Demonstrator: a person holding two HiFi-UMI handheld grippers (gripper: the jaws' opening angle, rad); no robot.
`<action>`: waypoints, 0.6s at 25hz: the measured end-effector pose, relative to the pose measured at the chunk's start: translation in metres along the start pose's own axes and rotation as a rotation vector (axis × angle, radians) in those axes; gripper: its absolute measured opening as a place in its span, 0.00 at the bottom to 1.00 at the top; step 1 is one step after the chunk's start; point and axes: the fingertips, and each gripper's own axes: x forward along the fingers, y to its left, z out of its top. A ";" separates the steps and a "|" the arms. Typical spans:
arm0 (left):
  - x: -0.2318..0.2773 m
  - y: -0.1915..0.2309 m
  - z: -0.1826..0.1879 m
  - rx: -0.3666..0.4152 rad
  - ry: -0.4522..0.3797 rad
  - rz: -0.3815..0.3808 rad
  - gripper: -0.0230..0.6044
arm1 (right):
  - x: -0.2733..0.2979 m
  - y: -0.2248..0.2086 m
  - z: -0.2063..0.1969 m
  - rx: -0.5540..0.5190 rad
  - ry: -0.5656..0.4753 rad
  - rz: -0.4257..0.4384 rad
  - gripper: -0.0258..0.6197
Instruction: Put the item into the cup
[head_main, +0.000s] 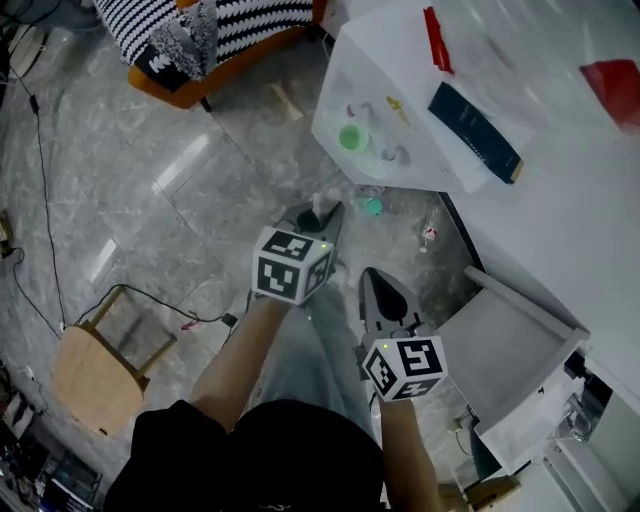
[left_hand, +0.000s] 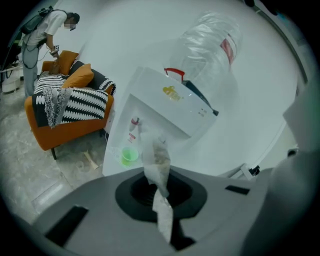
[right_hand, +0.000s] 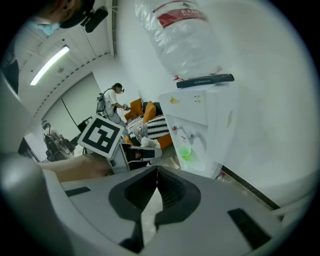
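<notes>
A small green cup stands on the drip tray of a white water dispenser; it also shows as the green cup and the cup. My left gripper is shut on a crumpled whitish sachet, which sticks up out of the jaws. It hangs above the floor, short of the dispenser. My right gripper is beside it, lower and nearer to me. Its jaws meet with nothing between them. In the right gripper view, the right gripper looks past the left gripper toward the dispenser.
An orange sofa with a striped blanket stands at the back left. A wooden stool and a black cable are on the grey floor at left. White furniture is at right, and a small bottle lies by the dispenser's base.
</notes>
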 end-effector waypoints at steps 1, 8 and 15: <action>0.006 0.005 -0.002 0.005 0.007 0.007 0.06 | 0.002 -0.001 -0.002 0.008 0.005 0.001 0.05; 0.047 0.036 -0.004 0.038 0.036 0.041 0.06 | 0.024 -0.008 -0.011 0.042 0.025 0.019 0.06; 0.076 0.058 -0.004 0.057 0.063 0.059 0.06 | 0.040 -0.028 -0.016 0.074 0.033 0.001 0.06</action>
